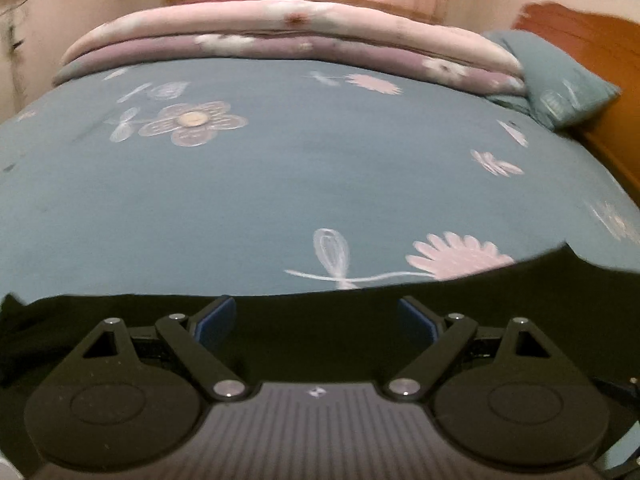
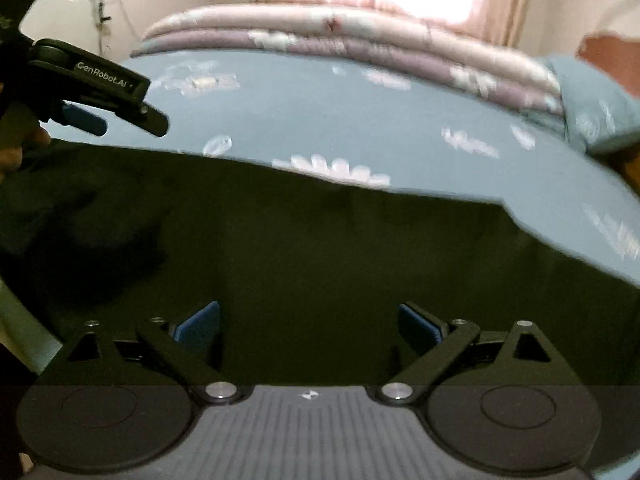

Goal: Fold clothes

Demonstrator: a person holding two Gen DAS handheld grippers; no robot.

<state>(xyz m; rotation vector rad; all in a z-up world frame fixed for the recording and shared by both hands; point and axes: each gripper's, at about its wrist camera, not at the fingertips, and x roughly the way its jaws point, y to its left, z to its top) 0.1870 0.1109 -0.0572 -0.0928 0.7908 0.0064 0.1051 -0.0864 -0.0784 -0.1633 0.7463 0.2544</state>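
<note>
Now, left tool [image 1: 316,320]: gaped wide, empty, over the dark garment [image 1: 320,344].
Right tool [image 2: 308,320]: likewise wide, empty.
Bed [image 1: 280,168]: stretched toward twelve o'clock.

Left wrist view: a black cloth garment [image 1: 320,344] lies along the lower part of the frame on a blue flower-printed bed sheet [image 1: 300,168], which fills the middle. The left gripper [image 1: 316,320] stands over the garment at bottom centre. Behind the sheet, across the upper frame, a folded pink and mauve quilt [image 1: 288,36] lies stacked. A blue pillow [image 1: 560,80] rests at the quilt's right end, against an orange-brown wooden headboard [image 1: 592,48] at upper right.

Right wrist view: the garment [image 2: 320,248] spreads across the middle and left, the sheet [image 2: 320,108] behind it. The right gripper [image 2: 308,320] sits over the garment at bottom centre; the left gripper [image 2: 116,116] enters at upper left, above the garment's far edge. The quilt [image 2: 340,40] lies across the top.
</note>
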